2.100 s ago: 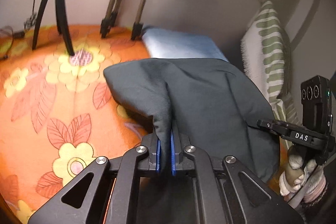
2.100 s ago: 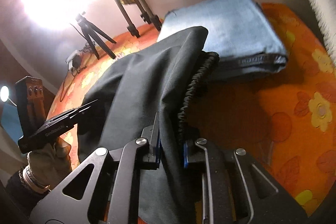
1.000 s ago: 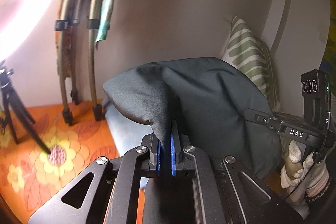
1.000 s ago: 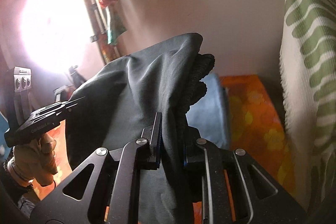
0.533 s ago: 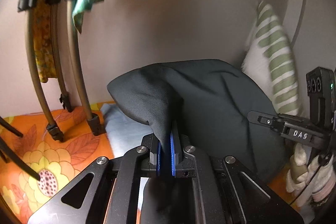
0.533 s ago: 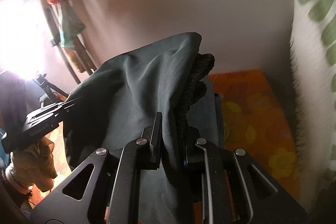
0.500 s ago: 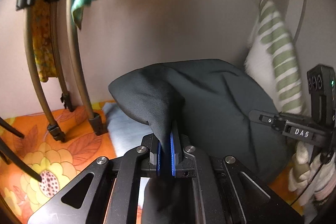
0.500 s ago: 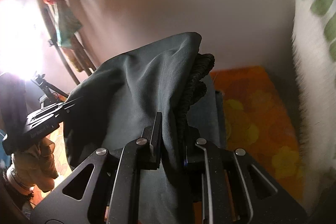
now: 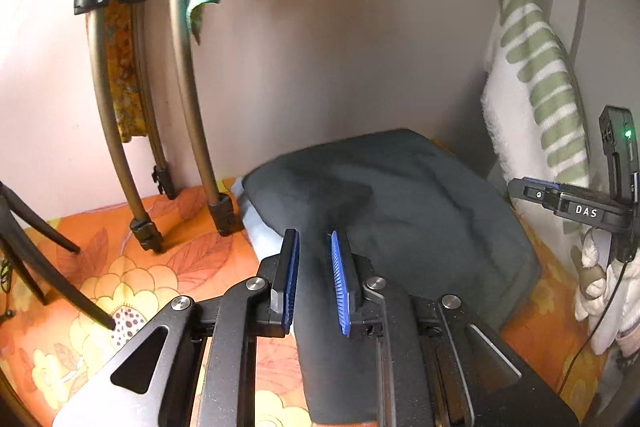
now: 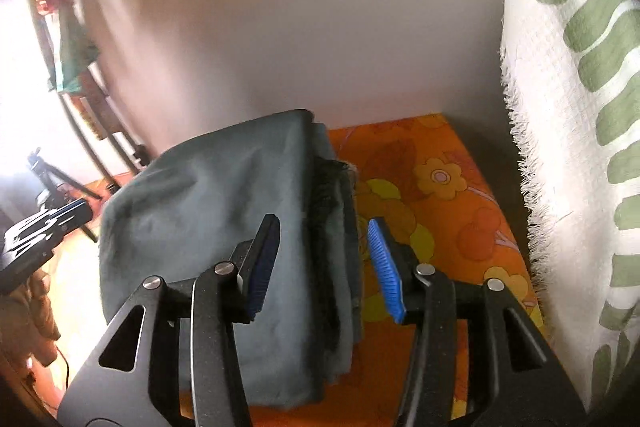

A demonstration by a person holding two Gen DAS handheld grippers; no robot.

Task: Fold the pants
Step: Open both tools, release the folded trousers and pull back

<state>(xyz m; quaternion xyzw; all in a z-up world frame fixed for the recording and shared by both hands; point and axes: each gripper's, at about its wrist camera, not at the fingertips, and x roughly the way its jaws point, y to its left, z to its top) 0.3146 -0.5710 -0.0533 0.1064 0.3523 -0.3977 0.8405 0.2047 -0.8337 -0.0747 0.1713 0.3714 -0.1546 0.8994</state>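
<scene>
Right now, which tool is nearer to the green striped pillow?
Right. The right tool sits beside the green striped pillow; the left tool is across the dark pants.

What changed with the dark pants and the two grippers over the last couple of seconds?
The dark pants were carried, clamped in both grippers, over to the folded blue garment and laid on it. The left gripper and right gripper have just opened, releasing the cloth. The striped pillow stayed put.
</scene>
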